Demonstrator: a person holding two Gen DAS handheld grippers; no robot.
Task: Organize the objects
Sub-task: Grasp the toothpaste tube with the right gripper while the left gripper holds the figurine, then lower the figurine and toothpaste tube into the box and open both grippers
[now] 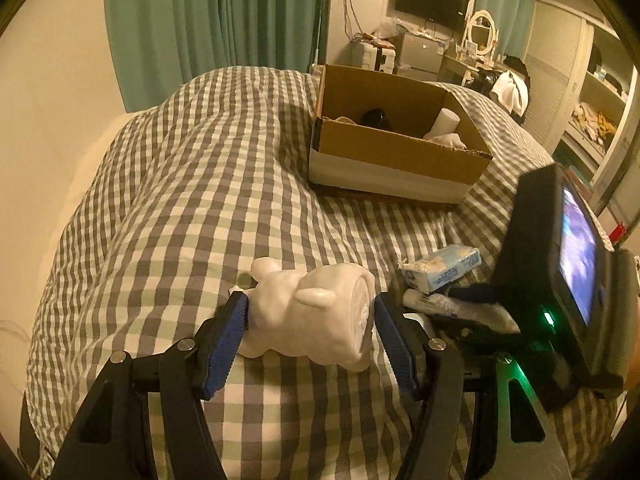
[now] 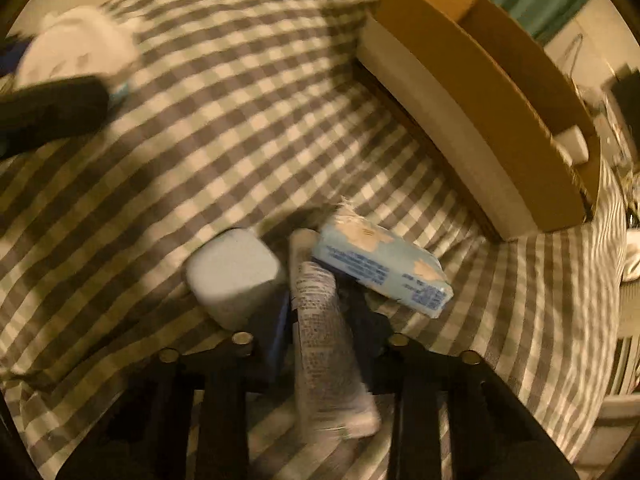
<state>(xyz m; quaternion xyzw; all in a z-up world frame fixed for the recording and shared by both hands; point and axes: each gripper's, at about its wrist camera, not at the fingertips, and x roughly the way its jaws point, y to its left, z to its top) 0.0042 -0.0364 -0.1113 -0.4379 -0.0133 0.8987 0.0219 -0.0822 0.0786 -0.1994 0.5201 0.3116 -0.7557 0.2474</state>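
left tongs [image 1: 310,316] spread around a white animal-shaped figure [image 1: 308,314] lying on its side on the checked bed cover [image 1: 180,184]; left pad touching or nearly touching its rump end, right pad just beside the flat base, so not yet clamped. probably hollow moulded plastic or ceramic: light, stiff, glossy and likely slippery under the pads, possibly breakable if squeezed hard. best taken across the stout body, clear of the small ears and feet, which would twist out.

right tongs [image 2: 326,320] clenched on a white printed tube [image 2: 324,340], held about mid-length, nozzle end pointing far. looks soft-walled and light, so the hold may dent it; a firmer spot probably lies near the cap shoulder. view blurred, print unreadable.

just beside the tube: a pale blue packet [image 2: 382,268] overlapping its far end, and a grey rounded case [image 2: 234,276] to the left. open cardboard box [image 1: 396,136] far right on the bed, already holding a few items, the likely destination.
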